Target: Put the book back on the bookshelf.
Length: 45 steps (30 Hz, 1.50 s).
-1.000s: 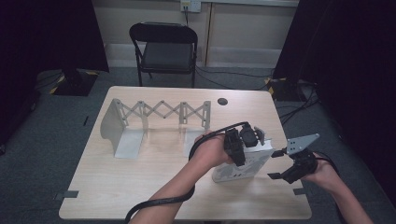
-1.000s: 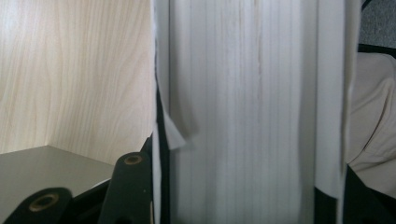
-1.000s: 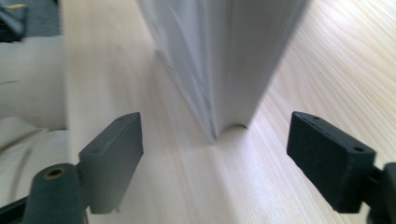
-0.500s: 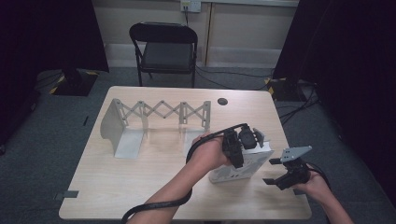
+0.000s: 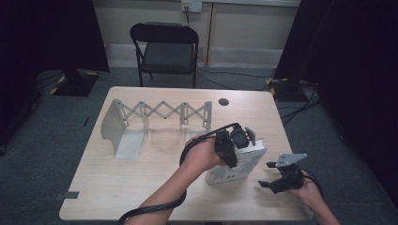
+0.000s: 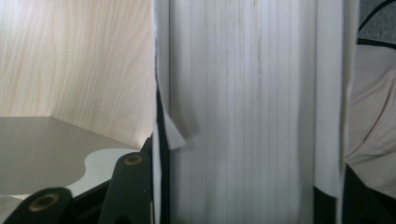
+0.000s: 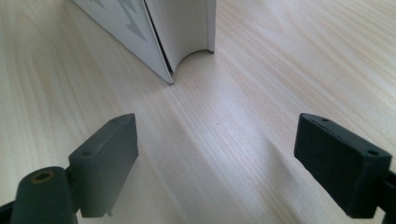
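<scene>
A thick white book (image 5: 234, 169) stands on its edge on the pale wooden table (image 5: 155, 183), right of the middle. My left gripper (image 5: 238, 151) comes down on its top and is shut on it; in the left gripper view the page block (image 6: 243, 112) sits between the two black jaws. My right gripper (image 5: 266, 174) hovers low over the table just right of the book, pointing toward it. Its jaws have just been opening and stand wide with nothing between them. In the right gripper view (image 7: 217, 163) the book's lower corner (image 7: 187, 32) lies a short way ahead.
A grey folding rack with scissor struts (image 5: 155, 117) stands at the back left of the table. A small dark disc (image 5: 223, 101) lies near the far edge. A black chair (image 5: 166, 49) stands behind the table. The right hand is close to the table's right front corner.
My right gripper has sunk toward the table and drifted left, closer to the book. The left gripper and the book have stayed put.
</scene>
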Available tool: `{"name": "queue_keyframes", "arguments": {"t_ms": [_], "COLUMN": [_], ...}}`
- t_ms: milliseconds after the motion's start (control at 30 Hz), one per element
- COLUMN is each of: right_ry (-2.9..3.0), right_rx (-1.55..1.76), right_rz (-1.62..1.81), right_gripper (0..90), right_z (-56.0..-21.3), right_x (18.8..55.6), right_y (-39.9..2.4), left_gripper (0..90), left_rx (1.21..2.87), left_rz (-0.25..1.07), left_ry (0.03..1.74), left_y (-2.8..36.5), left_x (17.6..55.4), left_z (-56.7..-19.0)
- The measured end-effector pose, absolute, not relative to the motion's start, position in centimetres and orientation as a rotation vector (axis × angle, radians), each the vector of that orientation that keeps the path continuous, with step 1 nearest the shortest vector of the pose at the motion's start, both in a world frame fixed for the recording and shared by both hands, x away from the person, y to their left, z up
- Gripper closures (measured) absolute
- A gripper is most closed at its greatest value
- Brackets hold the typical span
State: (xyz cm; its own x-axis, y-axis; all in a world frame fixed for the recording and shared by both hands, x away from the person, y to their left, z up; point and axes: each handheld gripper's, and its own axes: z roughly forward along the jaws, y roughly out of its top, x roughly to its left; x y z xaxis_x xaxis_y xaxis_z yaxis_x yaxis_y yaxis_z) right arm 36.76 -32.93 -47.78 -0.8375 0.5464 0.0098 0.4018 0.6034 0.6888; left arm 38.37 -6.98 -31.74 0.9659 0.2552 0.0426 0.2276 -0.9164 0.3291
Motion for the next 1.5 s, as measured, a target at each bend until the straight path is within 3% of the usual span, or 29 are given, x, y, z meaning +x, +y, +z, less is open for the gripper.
{"name": "queue_keyframes", "arguments": {"t_ms": [600,1500], "right_ry": [2.582,2.569], "right_rx": [0.773,0.793], "right_rz": [1.116,1.111], "right_gripper": [10.6,10.2], "right_z": [-49.9,-49.9], "right_x": [36.0,35.9], "right_y": [-32.7,-32.5], "left_gripper": [53.3,53.4], "left_rx": [2.771,2.771], "left_rz": [0.125,0.130], "left_ry": [0.431,0.496], "left_y": [-4.9,-2.1], "left_x": [38.5,38.6], "left_z": [-30.7,-29.6]}}
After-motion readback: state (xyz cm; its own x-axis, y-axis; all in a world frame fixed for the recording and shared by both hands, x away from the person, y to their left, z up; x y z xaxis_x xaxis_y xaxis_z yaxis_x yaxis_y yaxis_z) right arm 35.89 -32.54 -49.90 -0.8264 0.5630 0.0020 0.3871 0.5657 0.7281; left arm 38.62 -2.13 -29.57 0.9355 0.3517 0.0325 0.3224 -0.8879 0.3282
